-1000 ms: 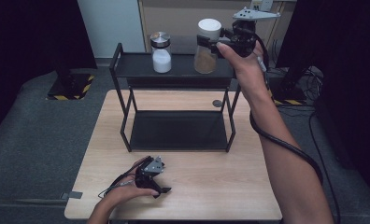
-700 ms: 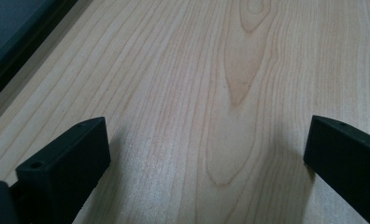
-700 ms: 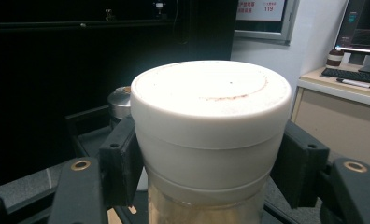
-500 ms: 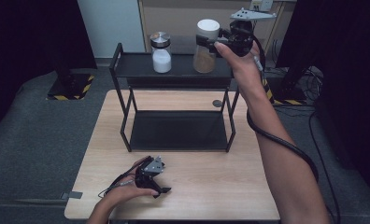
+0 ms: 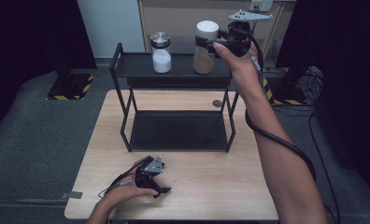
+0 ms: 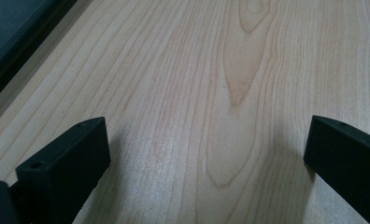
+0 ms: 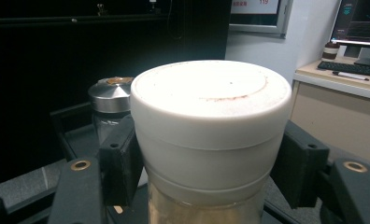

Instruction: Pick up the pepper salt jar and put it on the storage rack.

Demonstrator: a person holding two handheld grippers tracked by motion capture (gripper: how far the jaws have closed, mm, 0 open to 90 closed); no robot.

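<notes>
From high up, the right hand-held gripper (image 5: 210, 43) is at 12 o'clock, up at the top shelf of the black rack (image 5: 127, 65). Its jaws squeeze the brown jar (image 5: 204, 58) just under the white lid (image 5: 207, 29). The jar stands straight up on the shelf at the right end, lid to the ceiling, its long way up and down. A second jar (image 5: 161, 58) with white stuff and a silver lid stands well to the left of it, at 11 o'clock.

The right gripper view goes close — the white lid (image 7: 210, 116) has a thin brown ring of powder on top, which the high view is too far off to show. A black jaw presses on each side of it. The silver-lid jar (image 7: 109, 102) peeks out behind, at 9 o'clock.

The left hand-held gripper (image 5: 163, 190) lies low on the tabletop (image 5: 211, 186) at 7 o'clock. The left gripper view shows its jaws wide apart — just bare wood (image 6: 211, 93) between them.
</notes>
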